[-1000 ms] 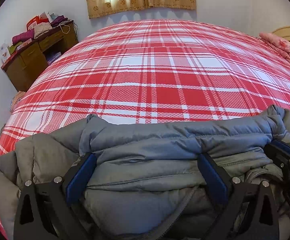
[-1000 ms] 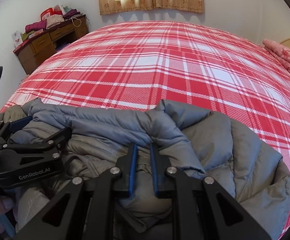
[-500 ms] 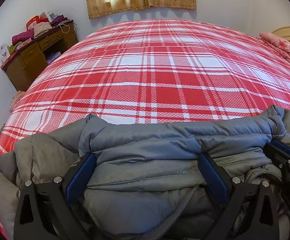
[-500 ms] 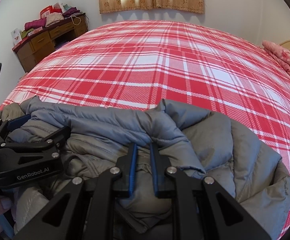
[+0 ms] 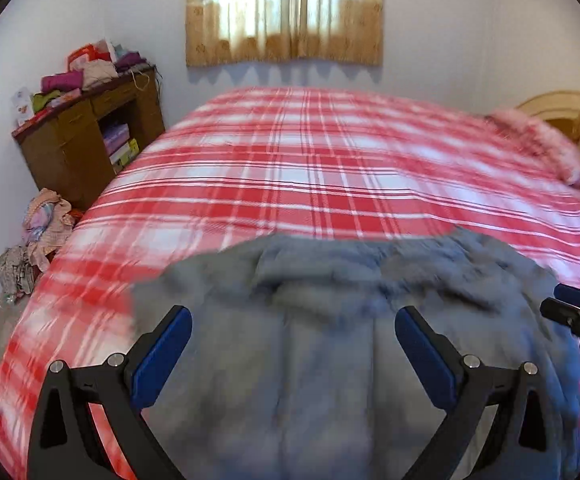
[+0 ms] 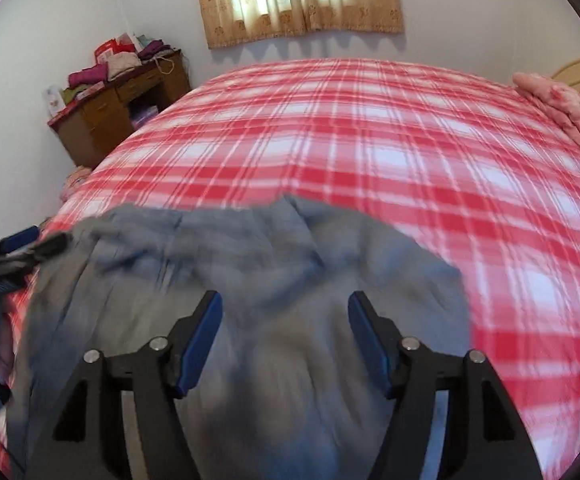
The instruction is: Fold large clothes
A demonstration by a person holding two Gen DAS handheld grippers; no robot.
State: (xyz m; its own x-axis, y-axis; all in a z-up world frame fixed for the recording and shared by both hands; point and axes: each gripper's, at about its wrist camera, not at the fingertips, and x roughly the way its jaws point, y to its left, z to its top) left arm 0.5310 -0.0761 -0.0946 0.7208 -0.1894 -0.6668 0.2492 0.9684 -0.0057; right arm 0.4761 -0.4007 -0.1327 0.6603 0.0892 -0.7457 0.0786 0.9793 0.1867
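A grey padded jacket (image 5: 330,280) lies folded on the near edge of the bed, blurred by motion in both views. My left gripper (image 5: 292,316) hovers above it with its blue pads wide apart and no cloth pinched. The right gripper (image 6: 285,300) also hangs over the jacket (image 6: 250,248); its jaws are opening, and the pads stand clear of the fabric below them. The left gripper (image 6: 18,248) shows at the left edge of the right wrist view. The right gripper (image 5: 578,308) shows at the right edge of the left wrist view.
The bed's red and white plaid cover (image 5: 310,168) stretches away to the wall under a curtained window (image 5: 286,8). A wooden desk (image 5: 82,140) piled with clothes stands at the back left, with a heap of cloth (image 5: 38,232) on the floor. A pink pillow (image 6: 566,108) lies at the far right.
The right gripper was shut on a fold of the jacket and now stands open off it. Both grippers have lifted and drawn back, so more of the bed and room shows.
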